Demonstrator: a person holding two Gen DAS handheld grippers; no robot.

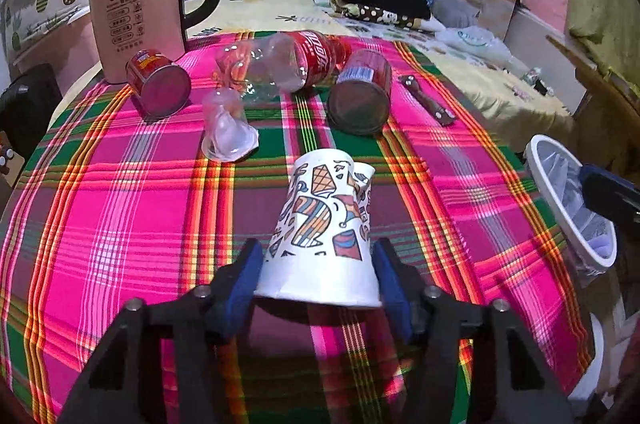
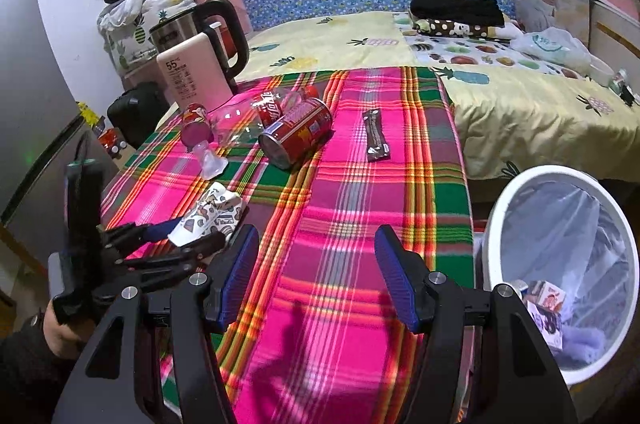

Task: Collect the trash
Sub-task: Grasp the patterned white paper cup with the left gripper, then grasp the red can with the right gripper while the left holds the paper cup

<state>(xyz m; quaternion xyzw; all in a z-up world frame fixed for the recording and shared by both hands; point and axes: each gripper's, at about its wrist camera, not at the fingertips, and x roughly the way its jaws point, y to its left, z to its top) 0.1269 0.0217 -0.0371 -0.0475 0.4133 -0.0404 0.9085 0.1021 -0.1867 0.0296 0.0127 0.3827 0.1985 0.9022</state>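
Left gripper closed on the rim end of the crushed paper cup, pads seemingly pressing both flanks, though true contact on the far side hard to confirm; cup lying on the plaid tablecloth, near the table's front edge. Right gripper wide and empty above the cloth, just beside the white bin at the table's right. Pickup step in hand; next, a lift clear of the cloth and a carry rightward over the bin, leaving the clear plastic cup, cola bottle, two cans and wrapper still to gather.
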